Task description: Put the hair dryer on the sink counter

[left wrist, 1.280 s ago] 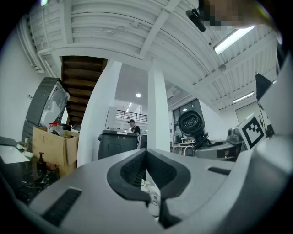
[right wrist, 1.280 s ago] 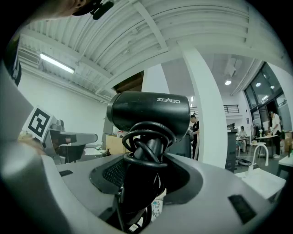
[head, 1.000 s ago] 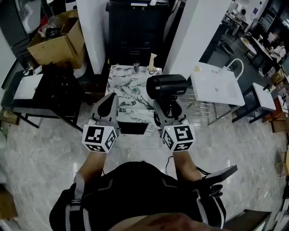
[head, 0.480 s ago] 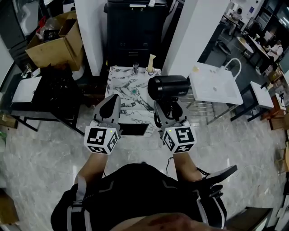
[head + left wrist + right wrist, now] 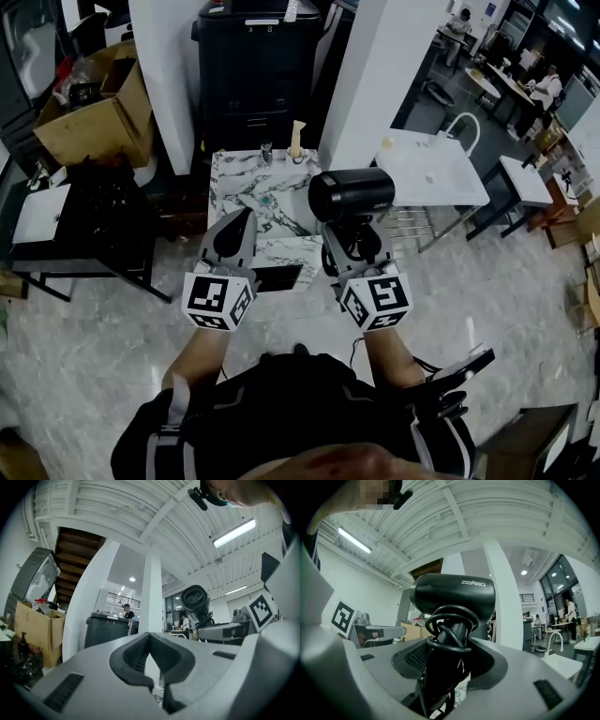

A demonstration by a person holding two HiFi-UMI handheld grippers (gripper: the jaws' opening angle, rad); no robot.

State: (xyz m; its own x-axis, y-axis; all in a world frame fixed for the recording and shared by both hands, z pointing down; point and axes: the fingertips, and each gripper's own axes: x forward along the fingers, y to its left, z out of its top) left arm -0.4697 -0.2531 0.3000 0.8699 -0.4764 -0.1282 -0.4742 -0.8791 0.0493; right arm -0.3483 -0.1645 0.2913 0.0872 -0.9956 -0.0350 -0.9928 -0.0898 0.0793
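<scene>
Little had shifted since a second before: both tongs sat slightly lower in our head view, with the marbled worktop [image 5: 251, 180] beyond them. Our right tongs [image 5: 354, 242] gripped the cord-wrapped handle of the black hair dryer [image 5: 352, 194], held up in the air, overlapping the worktop's right edge. Our left tongs [image 5: 240, 223] were closed together, empty.

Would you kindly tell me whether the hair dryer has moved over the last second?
No, barely. Held in the right gripper, the hair dryer still hangs at the right edge of the marble counter, as before.
</scene>
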